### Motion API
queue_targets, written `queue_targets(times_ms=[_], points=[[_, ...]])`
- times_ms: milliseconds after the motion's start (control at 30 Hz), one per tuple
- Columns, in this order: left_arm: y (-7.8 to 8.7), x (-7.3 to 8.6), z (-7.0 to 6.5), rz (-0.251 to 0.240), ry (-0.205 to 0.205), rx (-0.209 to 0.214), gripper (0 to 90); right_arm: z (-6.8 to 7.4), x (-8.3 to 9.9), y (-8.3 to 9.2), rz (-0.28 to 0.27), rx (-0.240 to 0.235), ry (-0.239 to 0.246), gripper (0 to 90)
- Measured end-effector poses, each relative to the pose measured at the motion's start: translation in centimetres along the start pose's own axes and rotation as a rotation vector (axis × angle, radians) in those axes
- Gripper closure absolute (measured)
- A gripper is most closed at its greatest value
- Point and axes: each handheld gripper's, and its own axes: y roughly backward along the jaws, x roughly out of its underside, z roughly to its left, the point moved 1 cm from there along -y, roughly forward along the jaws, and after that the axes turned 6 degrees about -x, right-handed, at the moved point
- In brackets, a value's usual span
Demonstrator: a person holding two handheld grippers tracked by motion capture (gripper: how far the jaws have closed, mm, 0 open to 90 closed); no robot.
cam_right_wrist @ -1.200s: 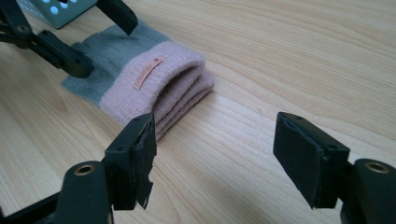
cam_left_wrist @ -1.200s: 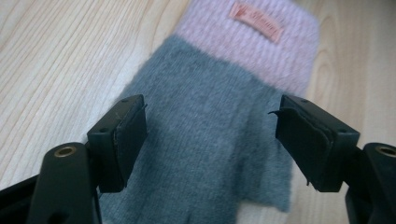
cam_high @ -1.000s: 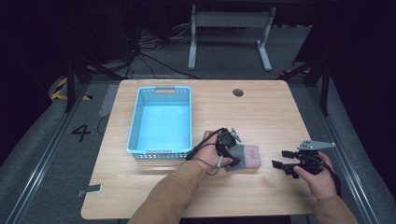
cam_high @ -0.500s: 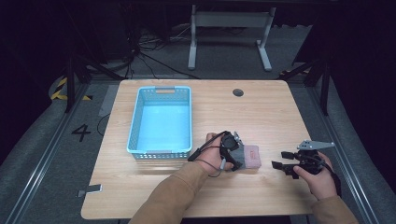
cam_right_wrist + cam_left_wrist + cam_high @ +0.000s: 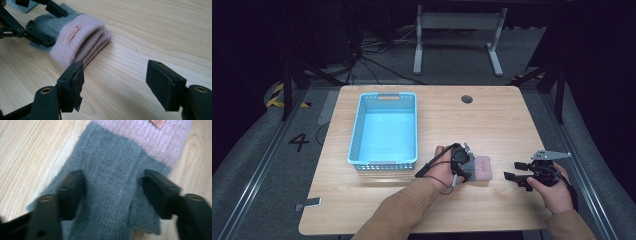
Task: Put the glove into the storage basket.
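Note:
A folded knitted piece, grey with a pink cuff (image 5: 482, 167) and a small tag, lies on the wooden table (image 5: 492, 125) near the front. In the left gripper view its grey part (image 5: 110, 170) sits between the jaws. My left gripper (image 5: 468, 167) is open and straddles that grey end, a jaw on either side of the cloth (image 5: 113, 190). My right gripper (image 5: 511, 170) is open and holds nothing, a short way right of the pink cuff (image 5: 80, 37). Its jaws (image 5: 115, 80) point at the cuff's folded edge.
A light blue plastic basket (image 5: 357, 130) stands left of centre, just behind the left hand. A round cable hole (image 5: 467, 99) is near the table's far edge. Bare wood lies behind and right of the knitted piece. The table's front edge is close to both forearms.
My left gripper has slid a little to the right and lower onto the grey end of the knitted piece. The right gripper has stayed almost still.

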Motion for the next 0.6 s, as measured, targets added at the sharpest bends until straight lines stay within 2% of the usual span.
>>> queue_targets(times_ms=[167,233,400,600], points=[[0.3,-0.2,-0.7,0.009,-0.007,-0.004,59.0,0.0,0.0,0.0,0.001,0.002,0.001,32.0],[0.3,-0.2,-1.0,0.007,-0.009,-0.017,62.1,0.0,0.0,0.0,0.001,0.003,0.001,32.1],[0.7,-0.4,-1.3,0.014,-0.011,-0.027,65.2,-0.1,0.0,0.0,0.001,0.007,0.000,32.2],[1.9,-0.7,-1.6,-0.014,-0.021,-0.016,65.1,-0.2,0.1,0.0,0.007,0.015,0.005,32.2]])
